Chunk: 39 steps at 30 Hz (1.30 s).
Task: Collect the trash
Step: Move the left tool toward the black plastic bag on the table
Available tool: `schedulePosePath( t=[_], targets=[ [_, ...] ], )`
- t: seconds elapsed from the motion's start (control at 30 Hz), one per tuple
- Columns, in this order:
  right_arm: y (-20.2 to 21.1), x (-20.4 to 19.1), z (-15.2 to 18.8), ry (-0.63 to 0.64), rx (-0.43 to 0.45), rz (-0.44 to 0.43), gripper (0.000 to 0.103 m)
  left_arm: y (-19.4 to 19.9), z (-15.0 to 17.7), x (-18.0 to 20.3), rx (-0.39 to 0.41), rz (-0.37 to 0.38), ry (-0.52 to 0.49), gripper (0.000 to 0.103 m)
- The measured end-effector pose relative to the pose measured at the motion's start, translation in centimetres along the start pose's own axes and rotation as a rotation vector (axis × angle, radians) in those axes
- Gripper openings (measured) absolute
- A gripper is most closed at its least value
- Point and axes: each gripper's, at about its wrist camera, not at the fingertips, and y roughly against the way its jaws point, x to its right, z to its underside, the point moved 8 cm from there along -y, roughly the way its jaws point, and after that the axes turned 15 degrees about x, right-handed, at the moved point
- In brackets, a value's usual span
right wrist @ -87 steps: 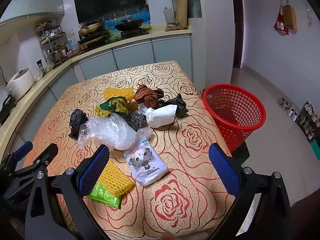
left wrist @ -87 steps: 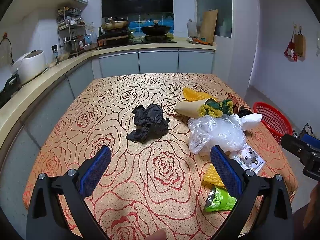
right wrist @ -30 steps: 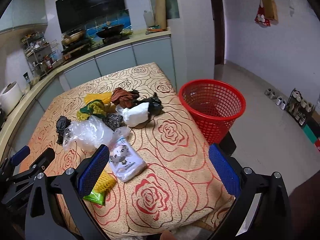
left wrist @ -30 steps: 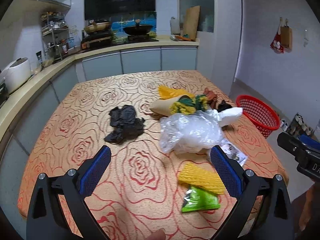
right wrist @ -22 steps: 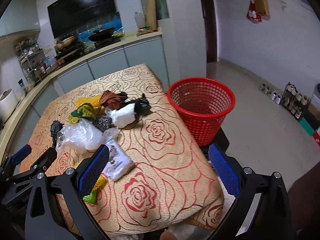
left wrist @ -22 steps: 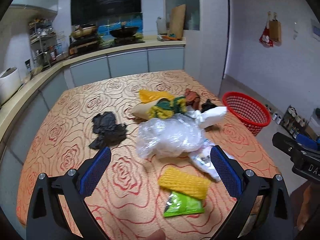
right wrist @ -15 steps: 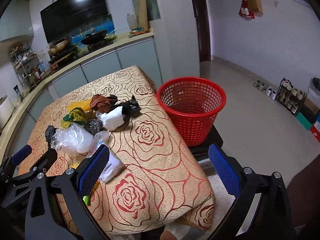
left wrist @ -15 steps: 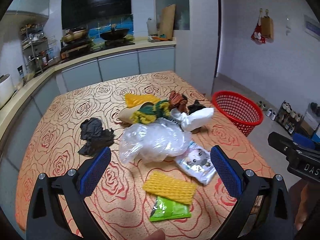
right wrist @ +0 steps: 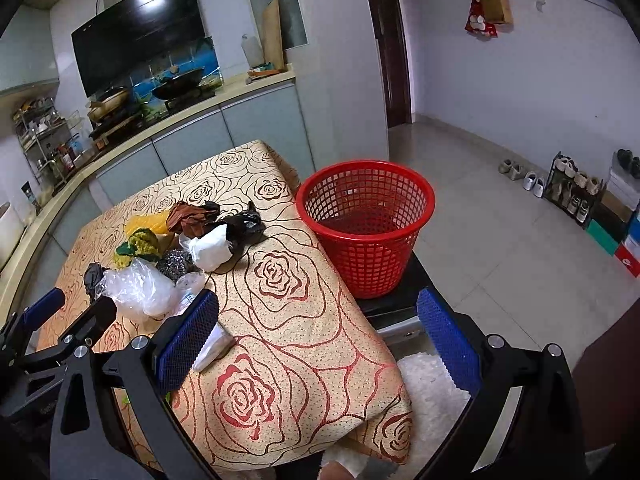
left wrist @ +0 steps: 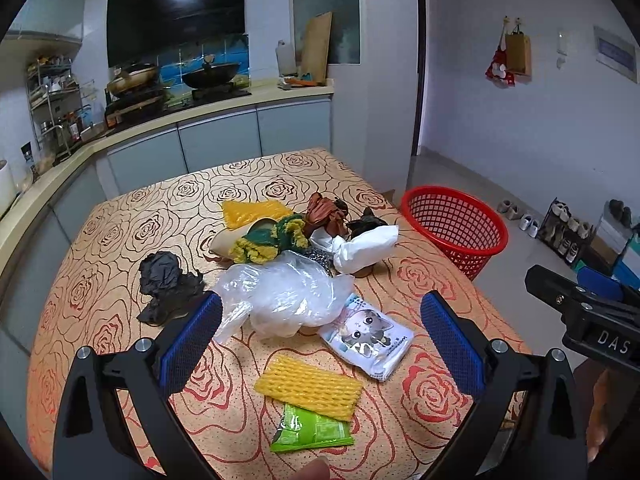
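The yellow foam net (left wrist: 309, 386) lies on the table (left wrist: 100, 240), between and just below the left gripper (left wrist: 320, 332) fingers, which are spread and empty; light and squashy, it is best pinched mid-body. The right gripper (right wrist: 316, 332) is likewise spread, with the red basket (right wrist: 366, 224) ahead.

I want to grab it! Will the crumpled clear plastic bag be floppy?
Probably floppy: the crumpled clear plastic bag lies in thin, loose wrinkles. It looks puffy and see-through, so likely very light. Its glossy film may slip between the pads.

trash pile (left wrist: 296, 264) on table (left wrist: 120, 216), basket (right wrist: 366, 226) right (on stool (right wrist: 394, 300))
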Motion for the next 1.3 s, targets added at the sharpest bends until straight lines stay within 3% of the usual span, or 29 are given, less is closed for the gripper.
schedulePosePath(
  t=[1.3],
  targets=[
    [0.23, 0.04, 0.0, -0.001, -0.001, -0.001, 0.097, 0.25, -0.19, 0.37, -0.001, 0.005, 0.006, 0.096]
  ],
)
